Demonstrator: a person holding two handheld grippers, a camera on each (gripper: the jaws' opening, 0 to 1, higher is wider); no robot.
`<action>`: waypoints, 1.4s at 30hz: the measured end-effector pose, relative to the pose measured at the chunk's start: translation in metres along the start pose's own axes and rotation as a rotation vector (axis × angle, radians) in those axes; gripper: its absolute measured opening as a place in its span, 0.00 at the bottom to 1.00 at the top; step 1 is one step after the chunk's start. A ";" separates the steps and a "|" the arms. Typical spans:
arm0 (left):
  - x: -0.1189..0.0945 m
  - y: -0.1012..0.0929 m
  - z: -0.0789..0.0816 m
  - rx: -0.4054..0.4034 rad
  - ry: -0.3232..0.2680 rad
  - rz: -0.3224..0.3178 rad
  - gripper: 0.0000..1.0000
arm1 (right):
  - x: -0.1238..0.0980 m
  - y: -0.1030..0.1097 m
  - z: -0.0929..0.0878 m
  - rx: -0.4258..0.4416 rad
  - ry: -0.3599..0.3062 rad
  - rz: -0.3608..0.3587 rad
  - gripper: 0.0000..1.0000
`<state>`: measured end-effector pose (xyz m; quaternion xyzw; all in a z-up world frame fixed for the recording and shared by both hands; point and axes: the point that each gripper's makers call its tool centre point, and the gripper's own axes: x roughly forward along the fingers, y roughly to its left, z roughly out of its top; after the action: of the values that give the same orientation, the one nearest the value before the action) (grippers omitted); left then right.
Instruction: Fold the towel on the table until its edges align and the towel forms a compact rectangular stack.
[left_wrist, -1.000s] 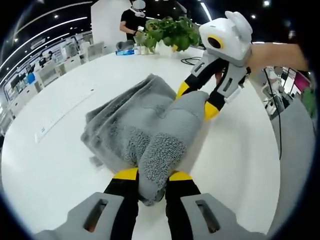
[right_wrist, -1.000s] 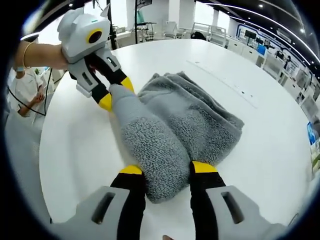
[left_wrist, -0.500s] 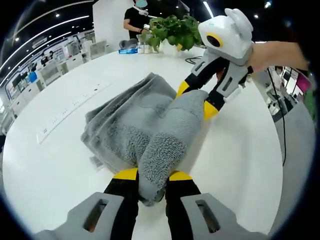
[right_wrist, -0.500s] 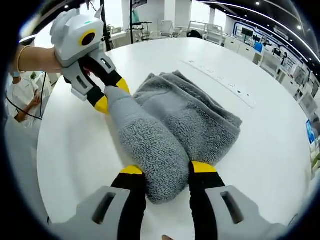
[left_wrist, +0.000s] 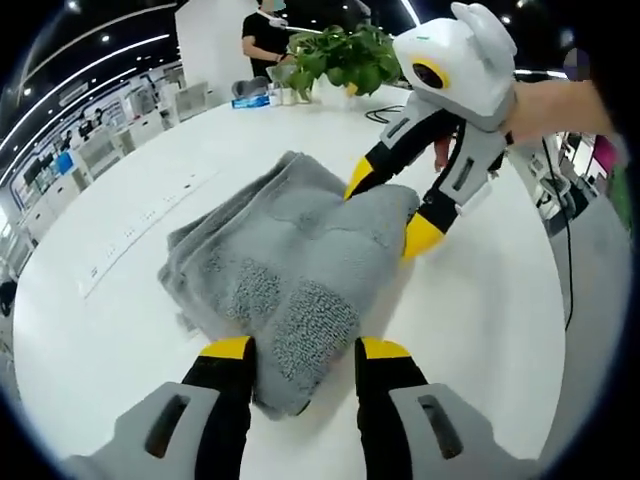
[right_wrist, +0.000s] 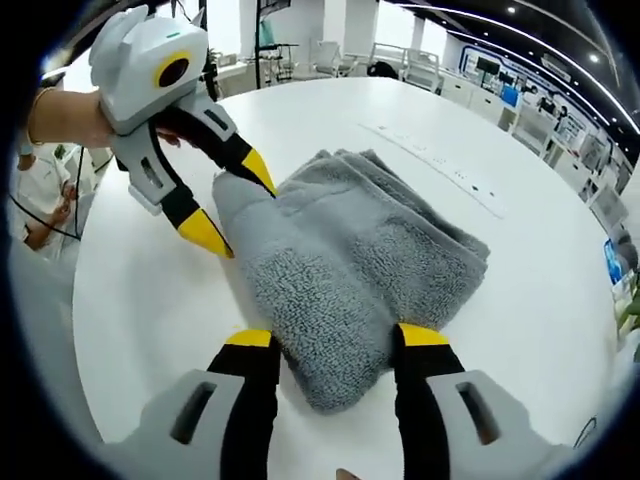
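Towel (left_wrist: 290, 270), grey and fluffy, lies folded in a thick stack on the round white table (left_wrist: 490, 330), its layered edges showing along the side away from the grippers. In the left gripper view the left gripper (left_wrist: 303, 352) has its jaws spread, one yellow-tipped jaw on either side of the near corner of the towel, released and not pinching it; whether the tips touch the cloth I cannot tell. Across the stack the right gripper (left_wrist: 385, 212) also stands with its jaws apart, straddling the far corner, held by a person's hand (left_wrist: 545, 105). The right gripper view gives the same from the other end: the right gripper (right_wrist: 335, 342) with jaws wide around its corner of the towel (right_wrist: 350, 265), the left gripper (right_wrist: 240, 205) released at the opposite corner. A white strip (right_wrist: 440, 170) lies on the table (right_wrist: 540, 300) beyond the towel. At the table's far edge stand a green plant (left_wrist: 345, 60) and a person (left_wrist: 262, 35).
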<state>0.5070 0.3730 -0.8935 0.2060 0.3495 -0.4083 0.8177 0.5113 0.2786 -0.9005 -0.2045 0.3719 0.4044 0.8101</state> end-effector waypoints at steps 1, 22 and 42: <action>-0.002 -0.001 0.000 -0.004 -0.004 0.003 0.44 | -0.002 0.003 0.001 0.025 -0.008 0.004 0.54; -0.091 -0.022 0.014 -0.105 -0.195 0.131 0.55 | -0.072 0.027 -0.006 0.091 -0.122 -0.012 0.57; -0.131 -0.062 0.004 -0.136 -0.242 0.163 0.67 | -0.128 0.062 -0.019 0.170 -0.212 0.002 0.72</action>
<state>0.4023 0.4032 -0.7971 0.1274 0.2574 -0.3379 0.8963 0.4020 0.2386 -0.8168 -0.0911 0.3174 0.3916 0.8588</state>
